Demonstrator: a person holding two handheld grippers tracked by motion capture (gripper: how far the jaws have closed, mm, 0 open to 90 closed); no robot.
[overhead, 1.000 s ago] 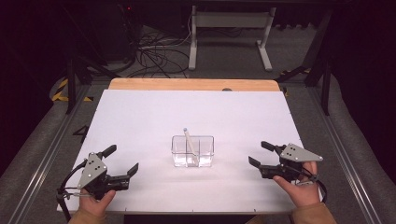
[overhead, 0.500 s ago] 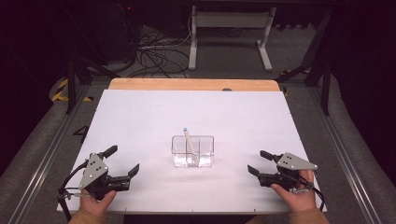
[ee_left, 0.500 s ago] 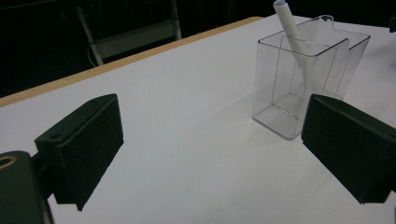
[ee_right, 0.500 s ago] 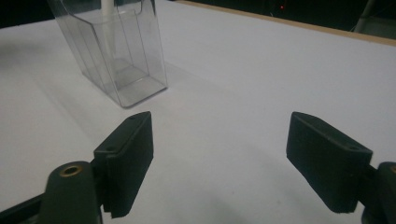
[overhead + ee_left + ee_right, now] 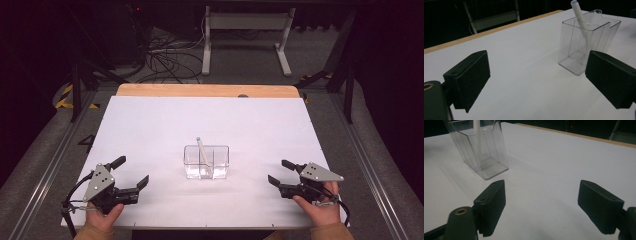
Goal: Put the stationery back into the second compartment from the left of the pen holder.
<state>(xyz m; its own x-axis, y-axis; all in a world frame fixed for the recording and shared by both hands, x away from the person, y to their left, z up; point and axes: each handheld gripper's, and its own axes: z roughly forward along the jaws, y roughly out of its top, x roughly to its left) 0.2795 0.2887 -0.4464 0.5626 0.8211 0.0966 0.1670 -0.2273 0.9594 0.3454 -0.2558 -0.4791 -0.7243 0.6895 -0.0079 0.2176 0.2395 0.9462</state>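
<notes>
The right gripper [image 5: 282, 172] has drawn back slightly from the clear holder [image 5: 206, 162]; both it and the left gripper [image 5: 131, 173] gape empty.

Bright bench, dark room
Even overhead light whitens the bench [image 5: 150, 130] with soft, faint shadows; surroundings fall nearly black; both gripper views look slightly soft and grainy, near edges blurred

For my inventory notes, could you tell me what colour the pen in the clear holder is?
The pen is white; the left gripper view shows it best.
</notes>
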